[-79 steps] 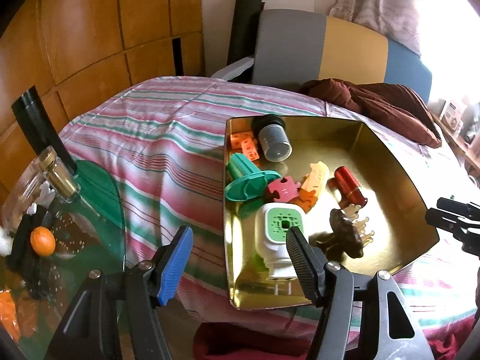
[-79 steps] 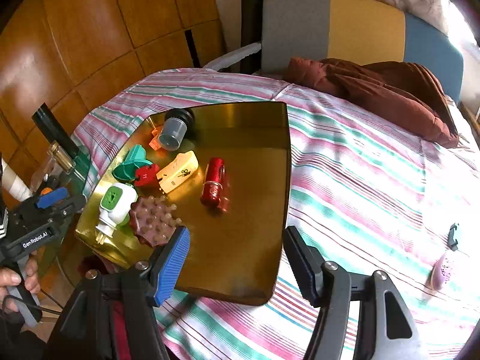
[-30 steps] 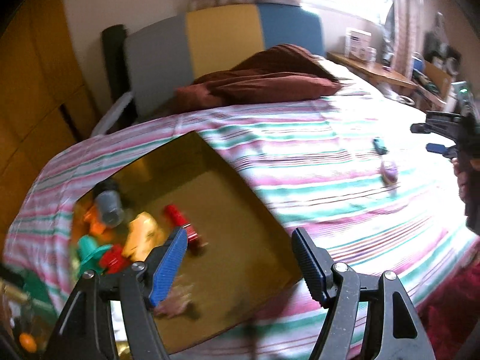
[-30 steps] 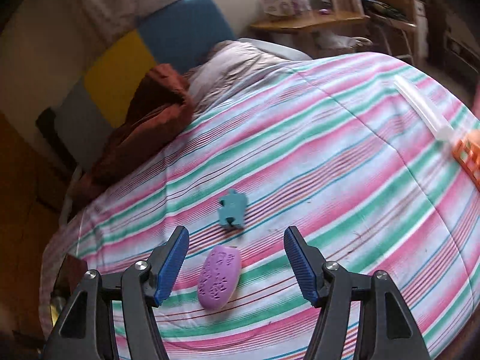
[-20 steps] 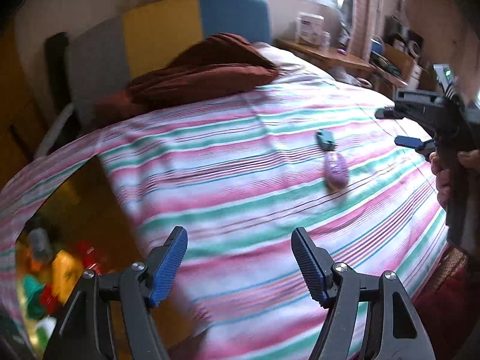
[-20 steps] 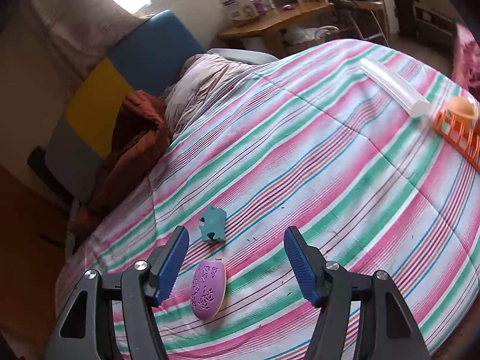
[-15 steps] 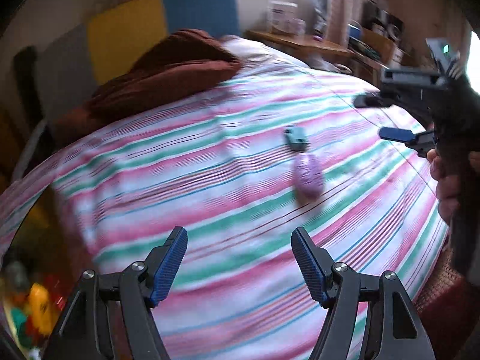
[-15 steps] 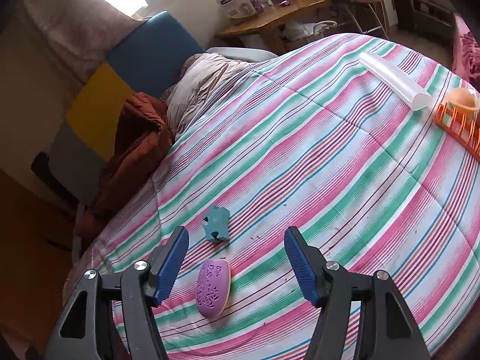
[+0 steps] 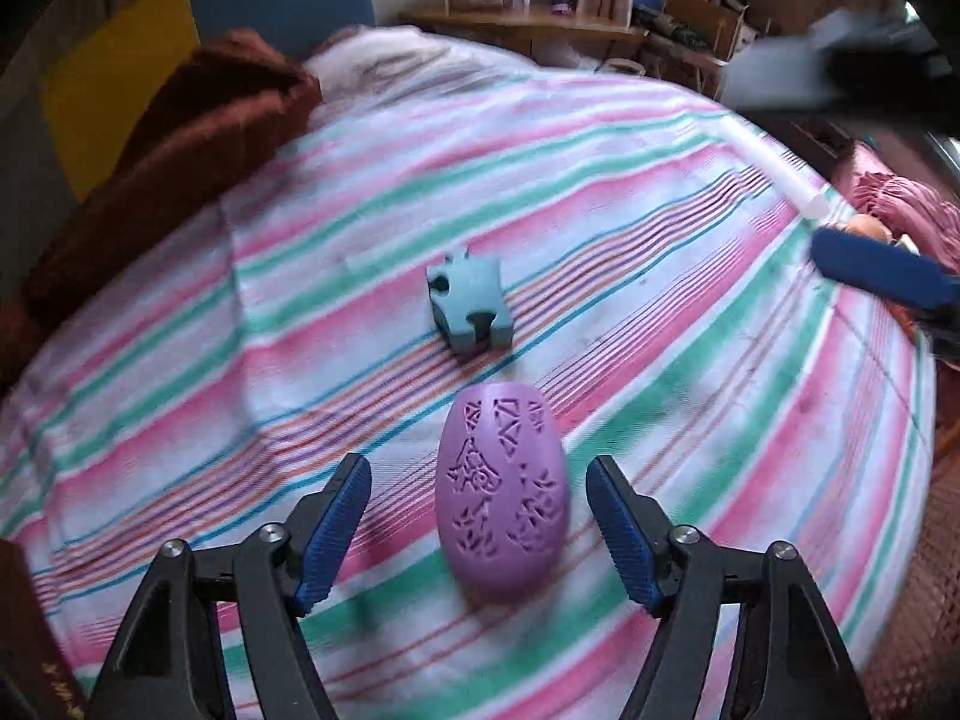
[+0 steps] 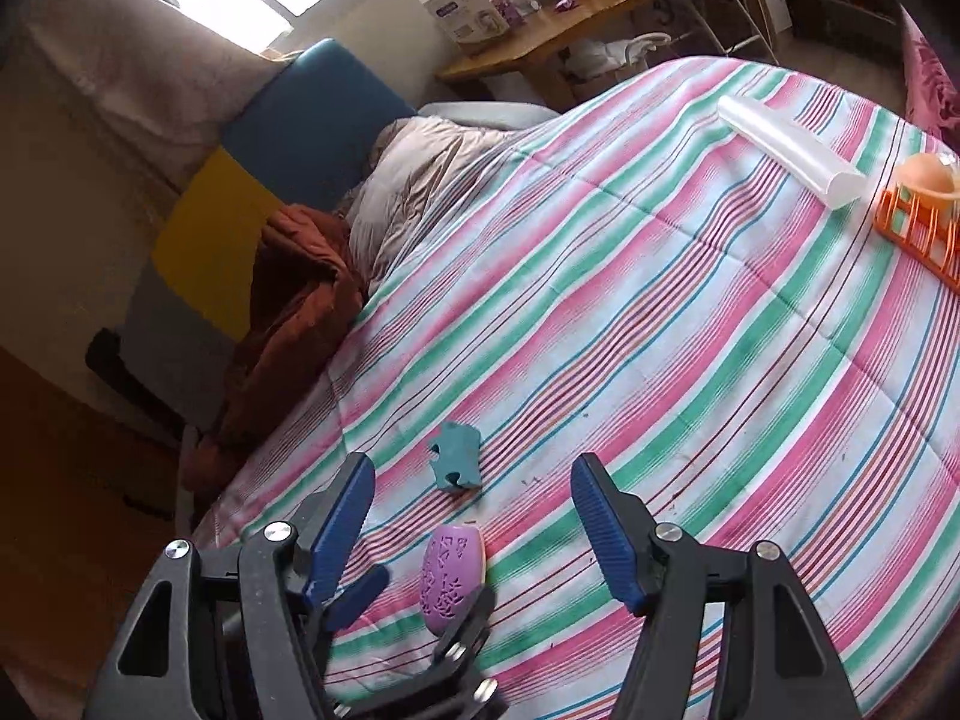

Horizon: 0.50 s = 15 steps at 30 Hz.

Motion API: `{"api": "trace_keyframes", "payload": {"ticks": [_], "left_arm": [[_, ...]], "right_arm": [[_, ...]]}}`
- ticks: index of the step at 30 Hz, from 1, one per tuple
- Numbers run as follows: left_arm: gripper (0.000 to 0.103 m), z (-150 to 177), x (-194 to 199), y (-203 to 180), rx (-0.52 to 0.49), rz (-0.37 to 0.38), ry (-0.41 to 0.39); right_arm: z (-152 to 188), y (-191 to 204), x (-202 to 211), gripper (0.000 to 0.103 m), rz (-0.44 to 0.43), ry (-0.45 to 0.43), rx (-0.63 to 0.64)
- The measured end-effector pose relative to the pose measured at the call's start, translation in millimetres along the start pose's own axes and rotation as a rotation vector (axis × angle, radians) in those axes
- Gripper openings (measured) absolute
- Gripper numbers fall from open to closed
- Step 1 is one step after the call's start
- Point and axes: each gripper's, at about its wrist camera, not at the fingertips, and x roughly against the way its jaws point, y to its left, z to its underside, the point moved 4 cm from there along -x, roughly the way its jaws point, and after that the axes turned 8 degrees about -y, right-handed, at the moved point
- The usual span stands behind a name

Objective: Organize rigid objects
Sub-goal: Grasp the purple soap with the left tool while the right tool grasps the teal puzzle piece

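Left gripper (image 9: 477, 531) tilted down — closing fingers (image 9: 336, 525) astride purple oval (image 9: 503, 498)

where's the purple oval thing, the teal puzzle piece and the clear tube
purple oval thing (image 9: 503, 498): left wrist view, middle of its patterned top.
teal puzzle piece (image 9: 470, 305): left wrist view, middle of its top face.
clear tube (image 10: 792, 150): right wrist view, middle of its length.

A brown blanket (image 10: 288, 324) lies bunched at the bed's far left; a wooden desk (image 10: 540, 36) stands beyond the bed.
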Motion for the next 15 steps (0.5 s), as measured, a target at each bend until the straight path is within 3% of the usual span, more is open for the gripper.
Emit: {"api": "trace_keyframes", "payload": {"ticks": [2,7,15], "left_arm": [[0.044,1.6,5.2,2.8,0.021,0.015,-0.038],[0.044,33.2,32.2,16.2,0.093,0.019,-0.037],[0.044,107.4,91.4,28.8,0.133,-0.028,-0.076]], "right_arm": [[0.1,-1.4,-0.4,0.069,-0.002,0.006,-0.007],[2.3,4.5,-1.3,0.069,-0.013,0.012,0.025],[27.0,13.0,-26.5,0.069,0.022,0.140,0.105]]}}
